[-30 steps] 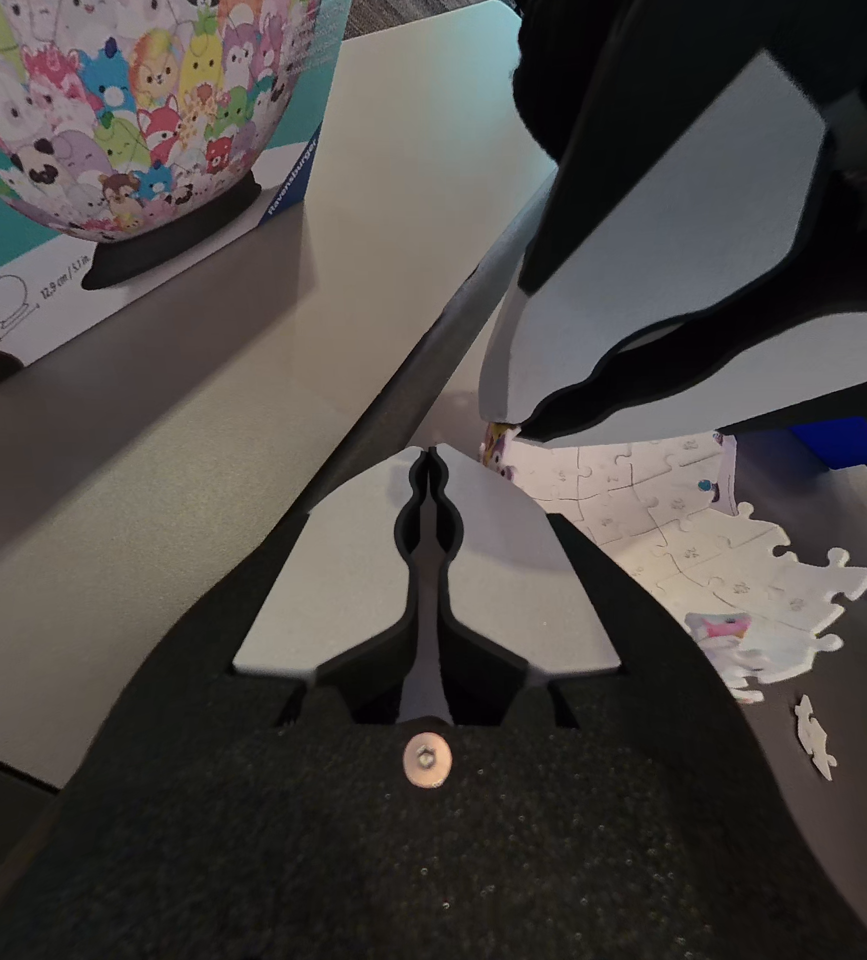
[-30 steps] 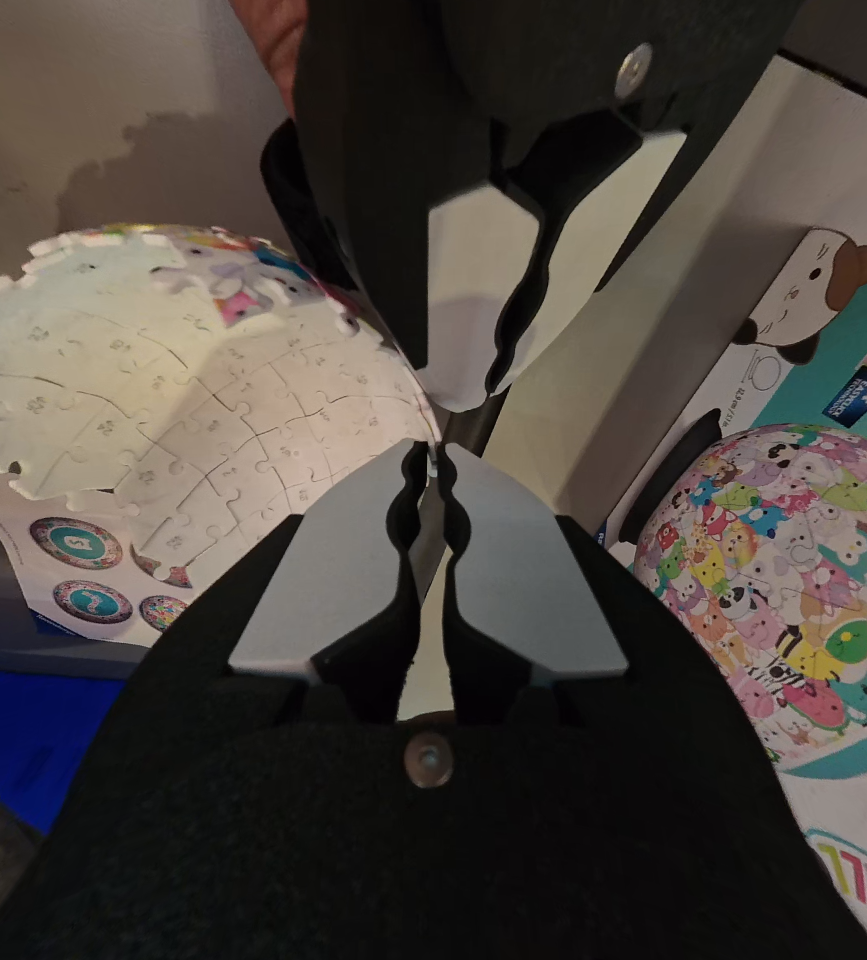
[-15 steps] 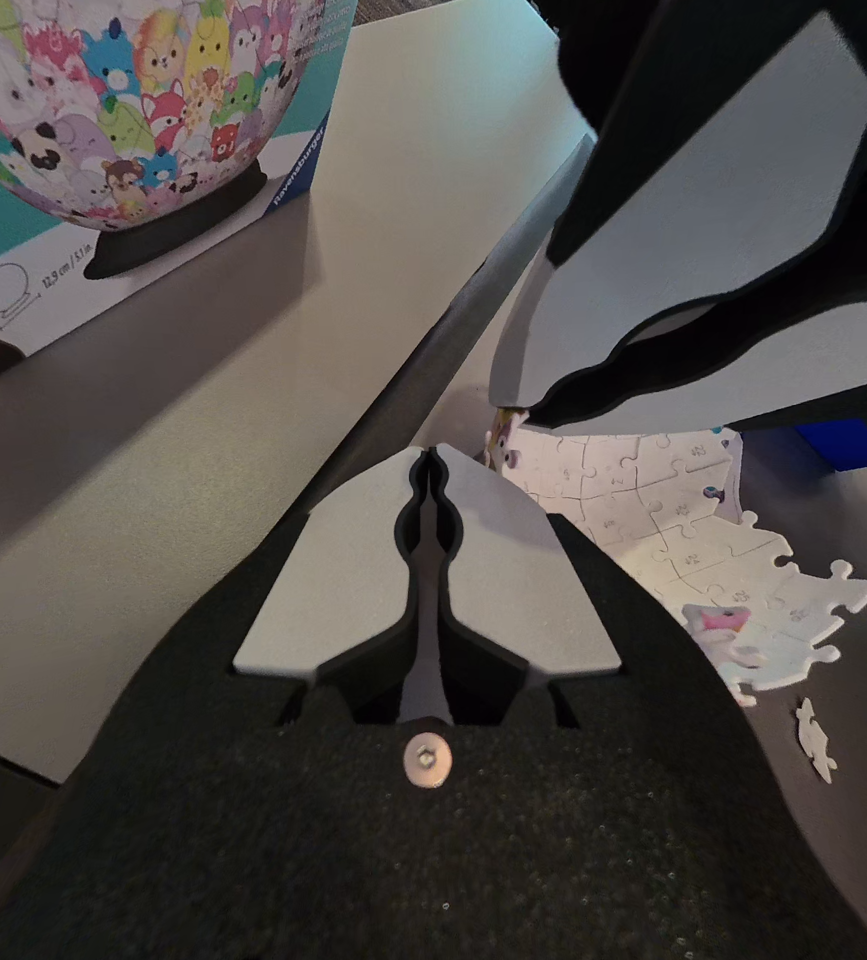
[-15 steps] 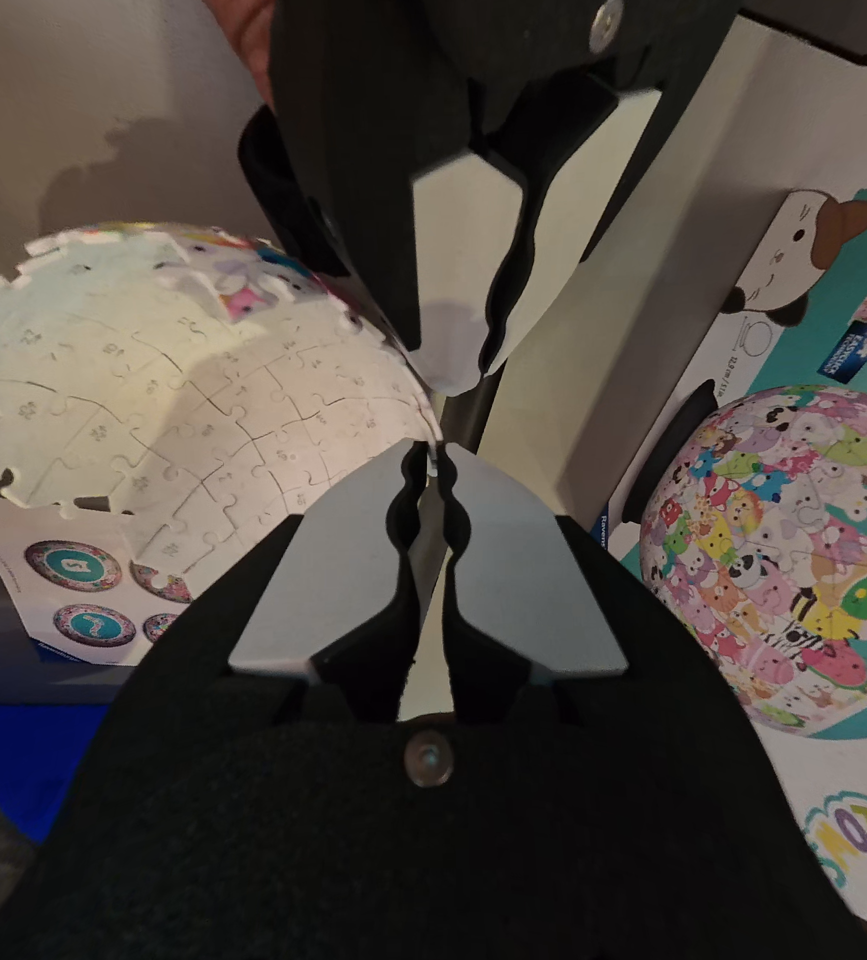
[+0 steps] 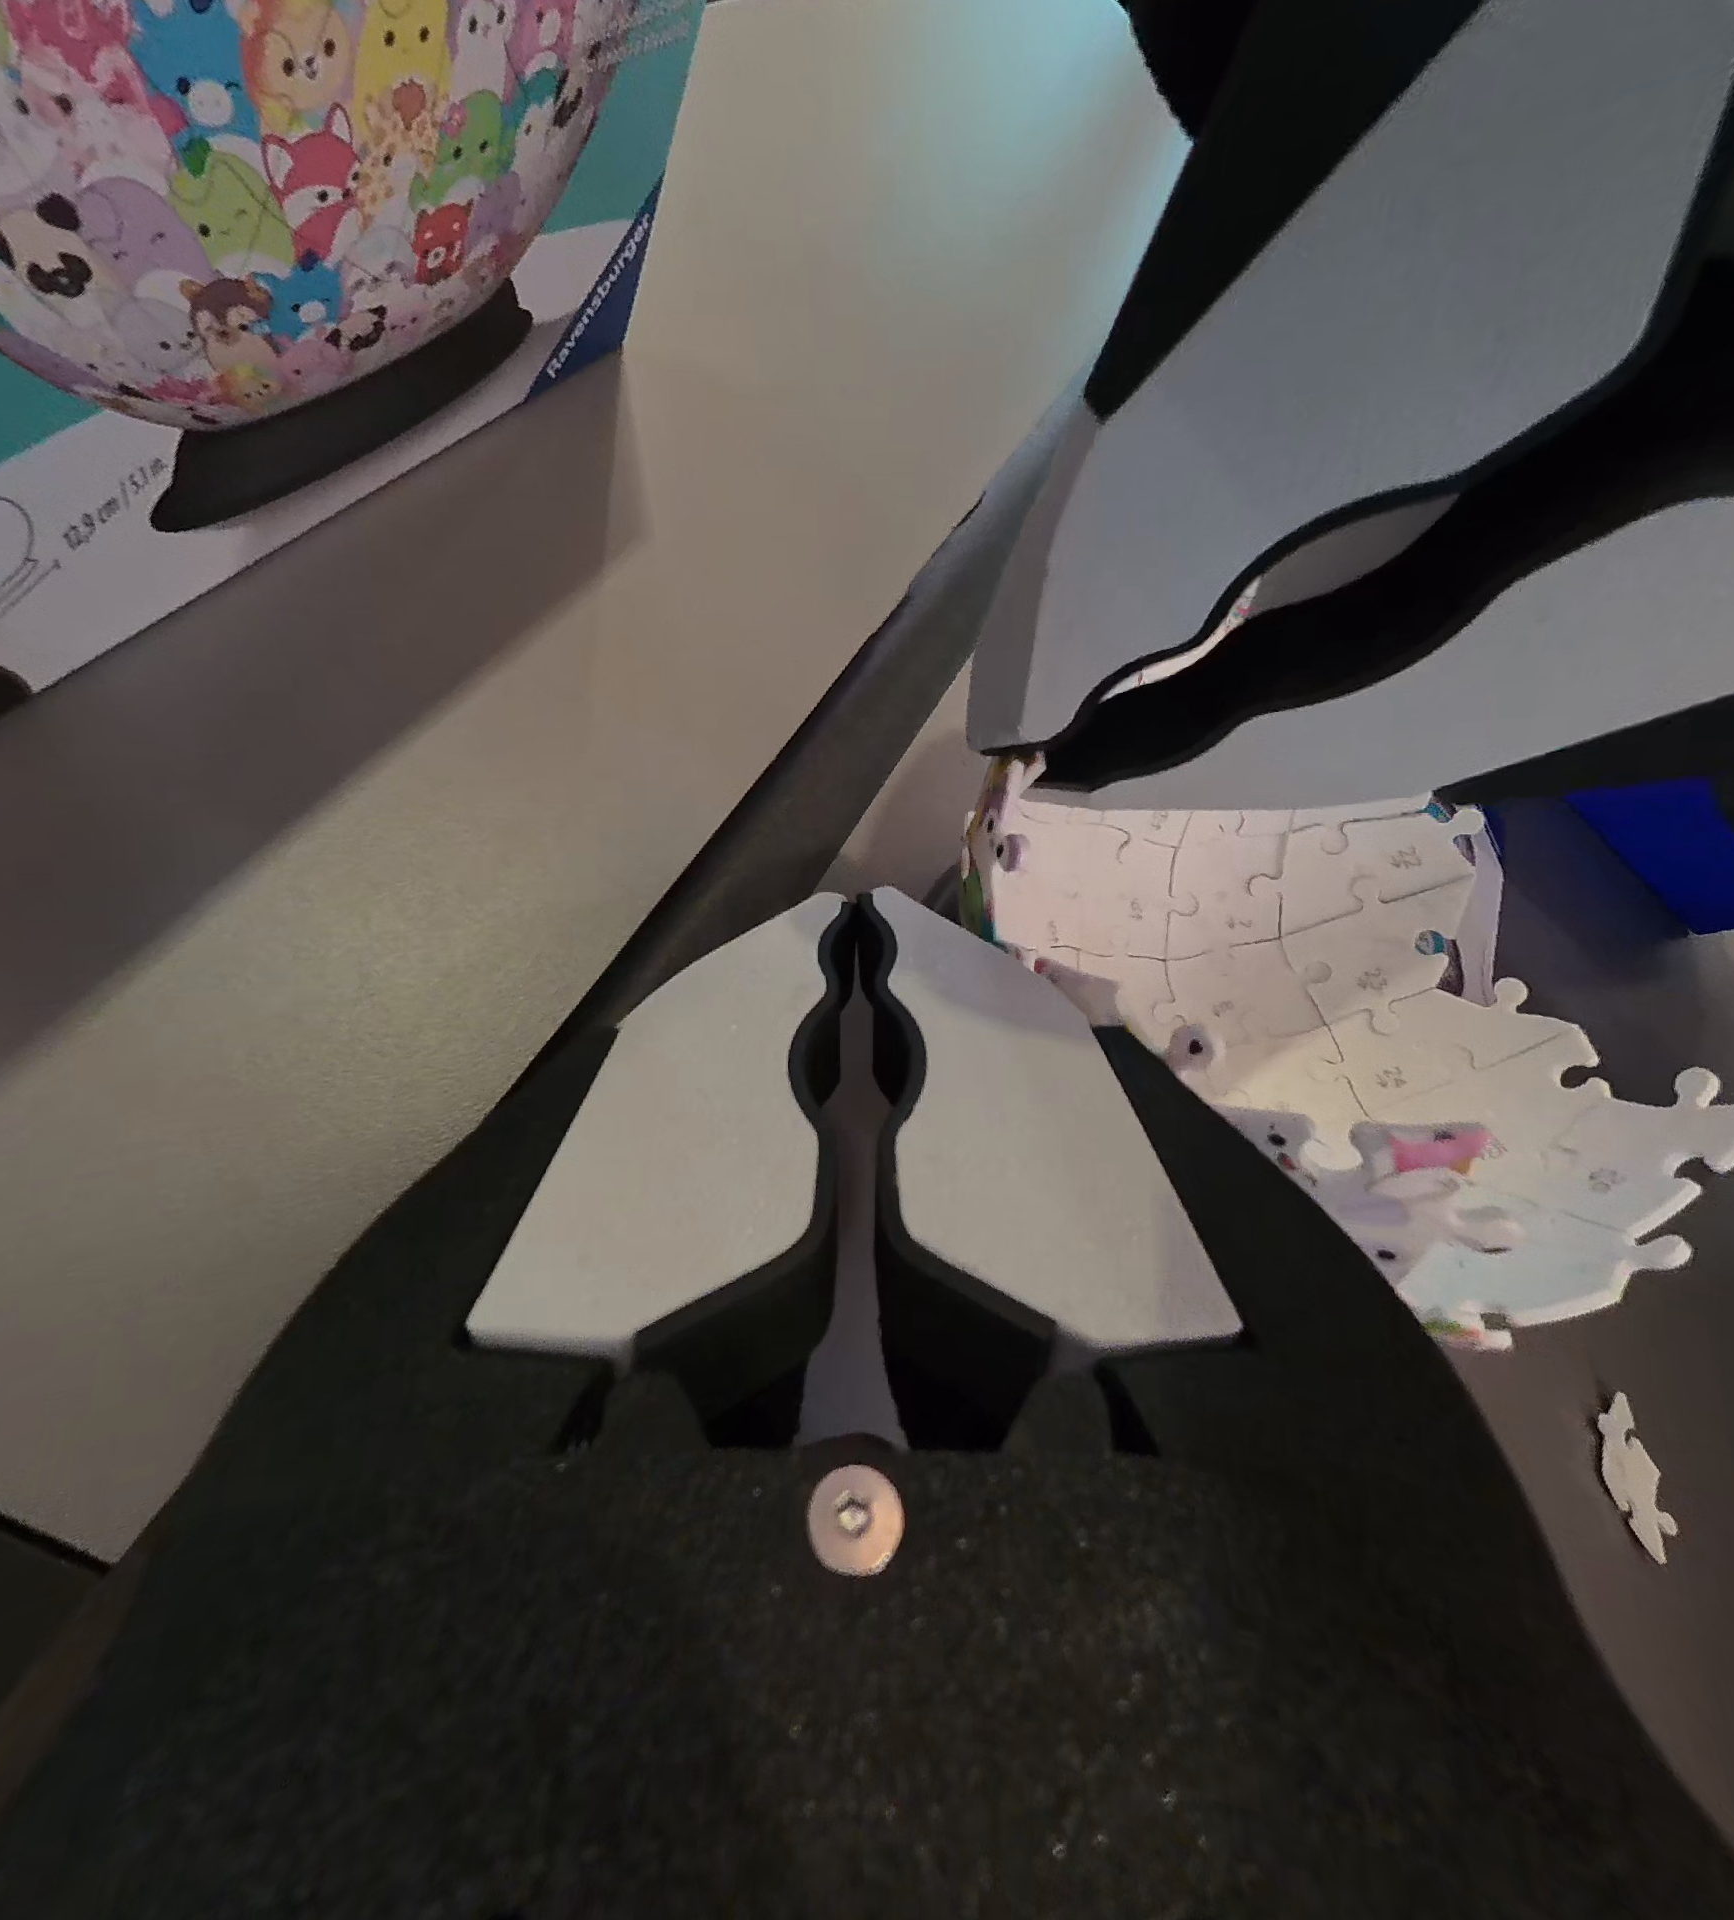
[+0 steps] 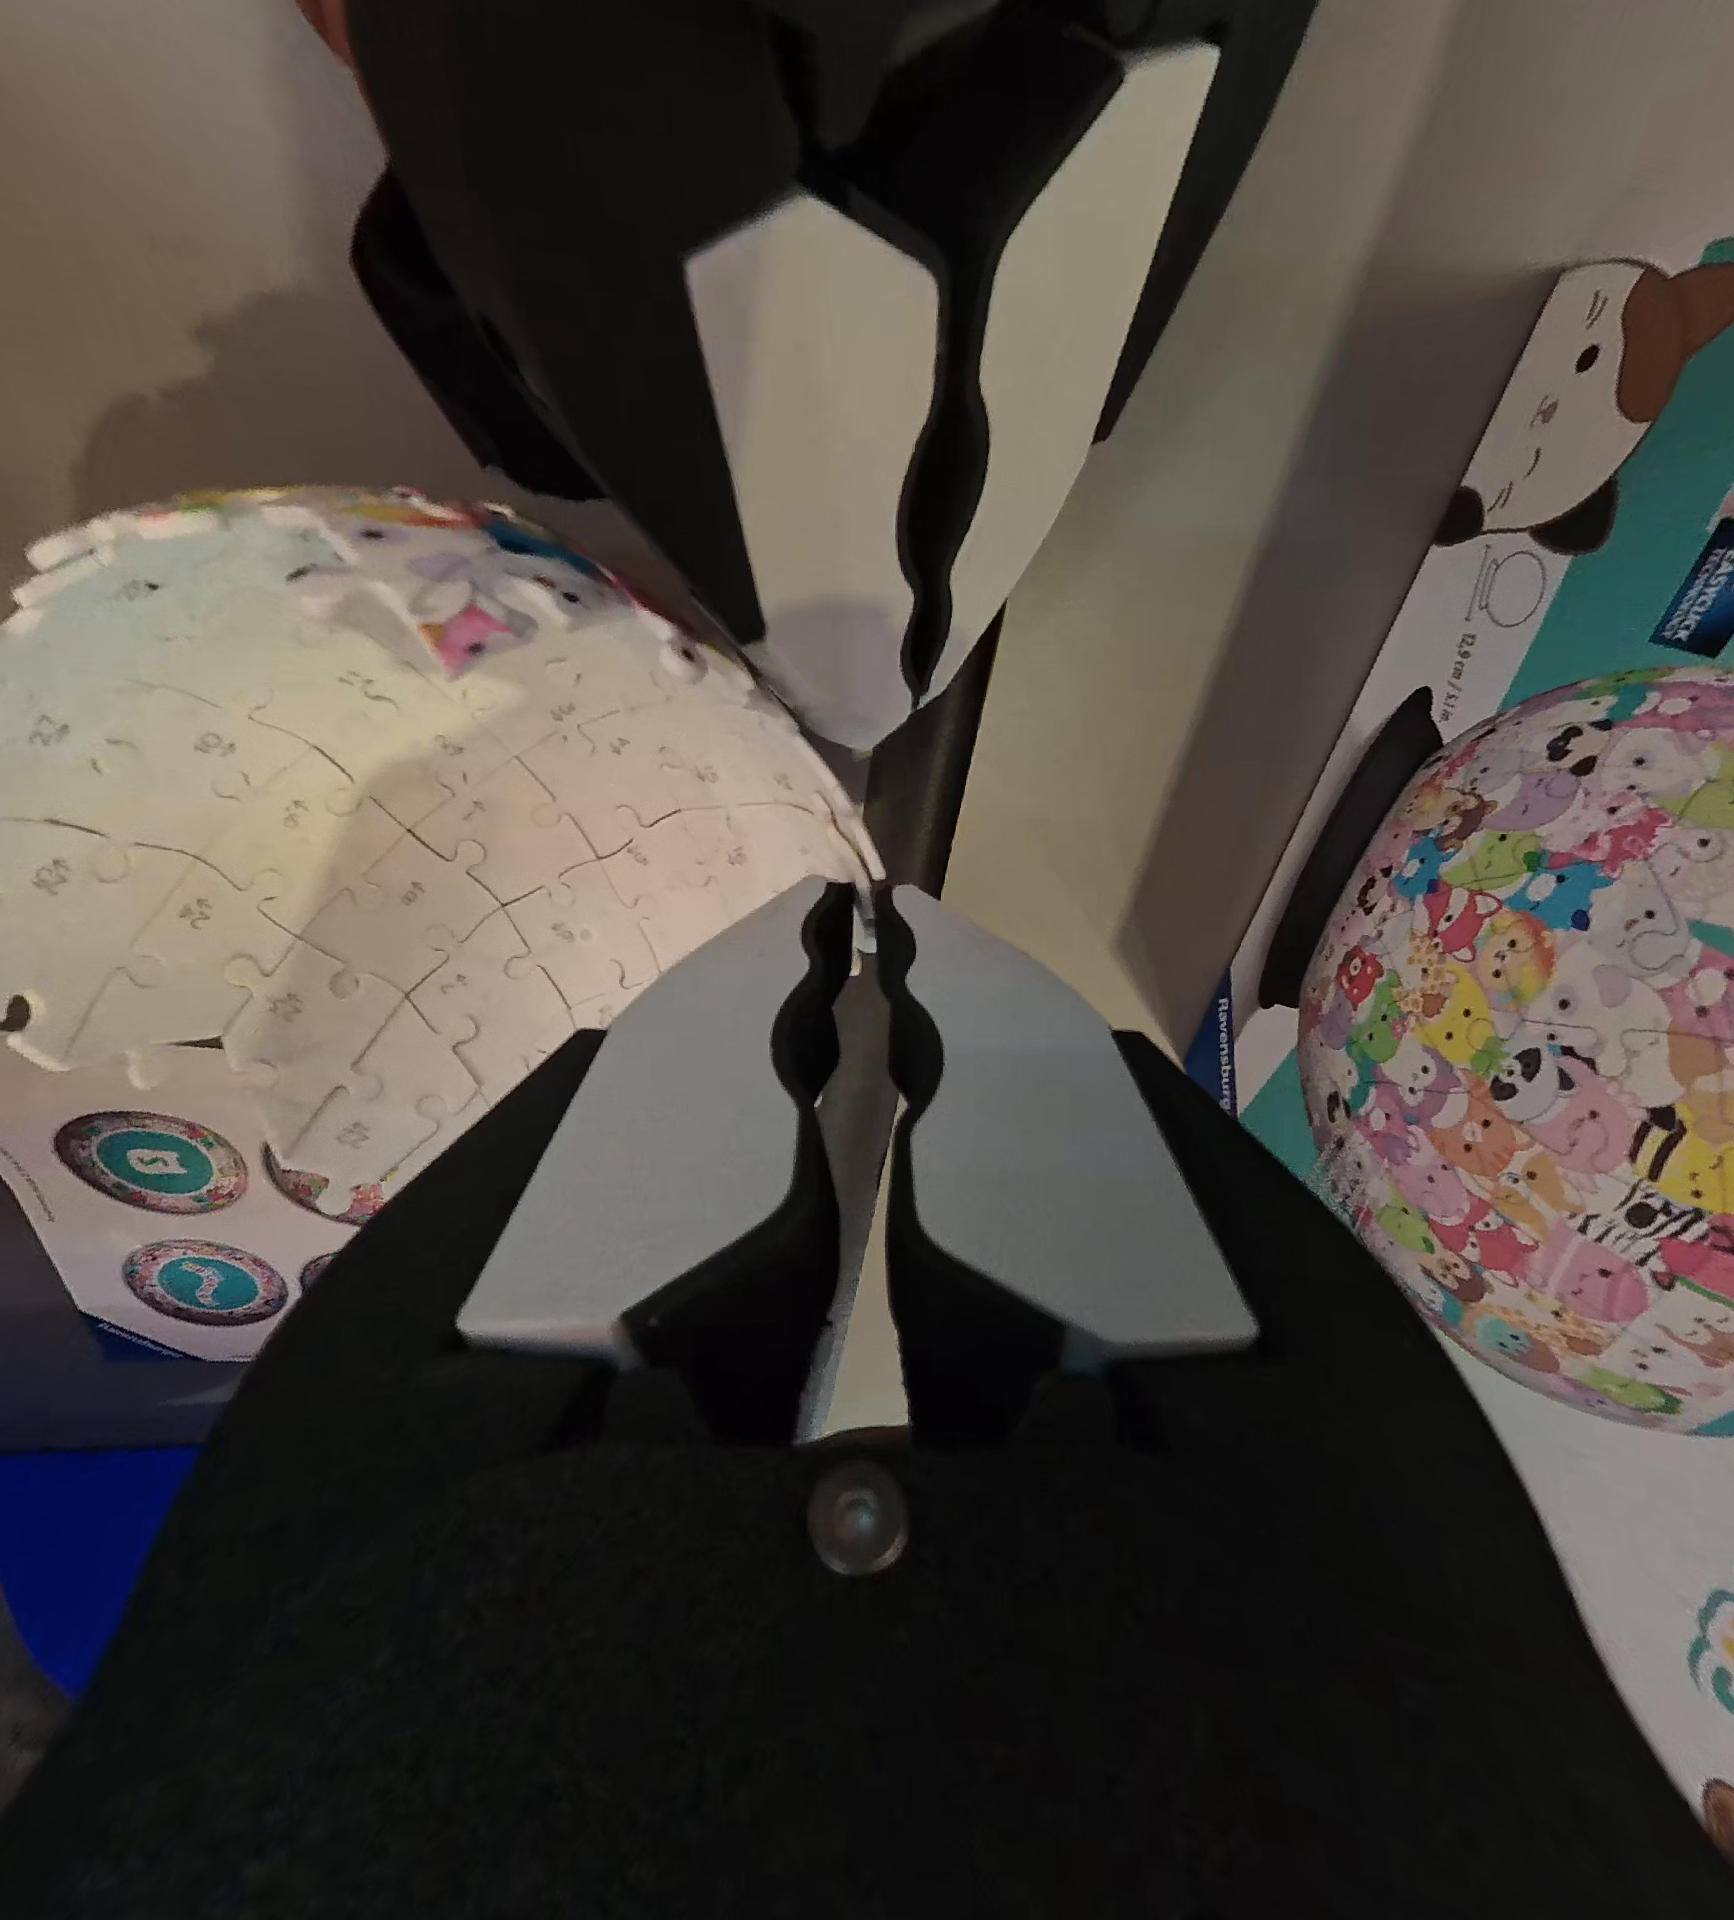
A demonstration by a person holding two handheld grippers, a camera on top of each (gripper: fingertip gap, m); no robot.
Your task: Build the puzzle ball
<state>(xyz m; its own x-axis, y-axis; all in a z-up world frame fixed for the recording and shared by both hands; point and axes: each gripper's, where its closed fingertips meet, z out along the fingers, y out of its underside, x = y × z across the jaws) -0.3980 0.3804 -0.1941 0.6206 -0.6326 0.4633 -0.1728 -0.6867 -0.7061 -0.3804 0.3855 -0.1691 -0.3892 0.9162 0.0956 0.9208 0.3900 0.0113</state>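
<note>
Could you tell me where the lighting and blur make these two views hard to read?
Left wrist view: the puzzle shell is brightly lit with its near rim blurred, and the puzzle box casts a broad shadow on the table. Right wrist view: the left hand-held gripper is soft with motion blur, and a dark shadow sits on the wall.

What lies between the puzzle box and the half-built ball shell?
In the right wrist view, a pale tabletop with its dark edge strip separates the puzzle box from the ball shell; both tongs' tips meet there.
</note>
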